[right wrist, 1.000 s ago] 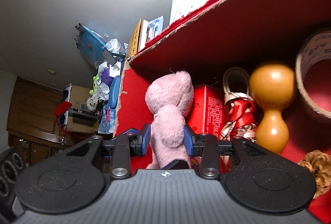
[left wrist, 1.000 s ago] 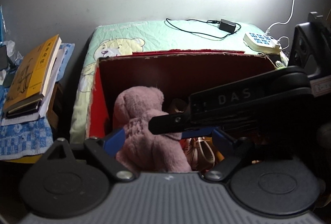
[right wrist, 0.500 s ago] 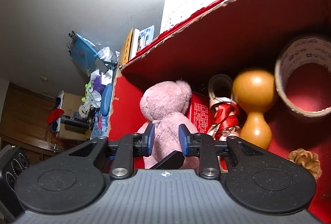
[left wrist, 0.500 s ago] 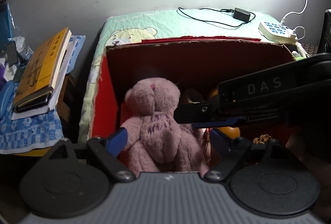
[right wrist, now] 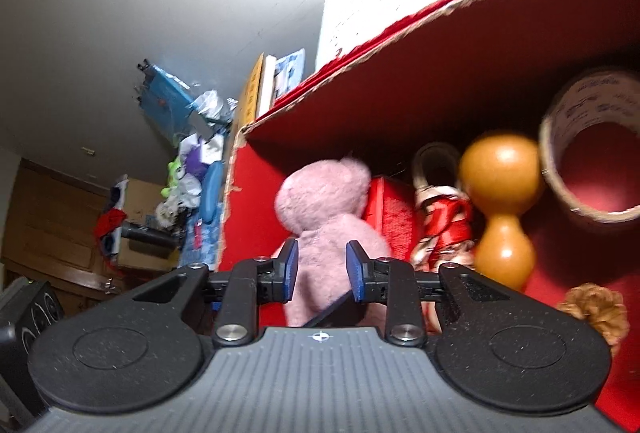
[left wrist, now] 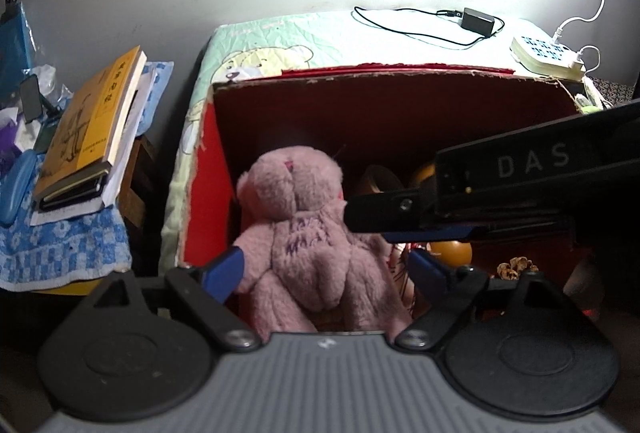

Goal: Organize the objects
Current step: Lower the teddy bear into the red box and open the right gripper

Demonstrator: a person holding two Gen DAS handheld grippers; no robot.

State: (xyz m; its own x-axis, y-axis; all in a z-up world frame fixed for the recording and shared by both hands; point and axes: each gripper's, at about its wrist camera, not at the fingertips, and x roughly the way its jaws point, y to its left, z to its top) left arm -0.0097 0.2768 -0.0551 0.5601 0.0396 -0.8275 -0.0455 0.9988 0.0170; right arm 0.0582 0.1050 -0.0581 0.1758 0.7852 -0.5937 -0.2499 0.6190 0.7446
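Released since the earlier frame, the pink teddy bear [left wrist: 308,233] sat upright in the red cardboard box's [left wrist: 208,169] left corner, evidently placed for storage, while the right gripper [right wrist: 320,269] stood parted behind it and the left gripper [left wrist: 324,269] spread wide around it.

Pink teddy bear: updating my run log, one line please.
pink teddy bear: in red box | left gripper: open | right gripper: grip unclear
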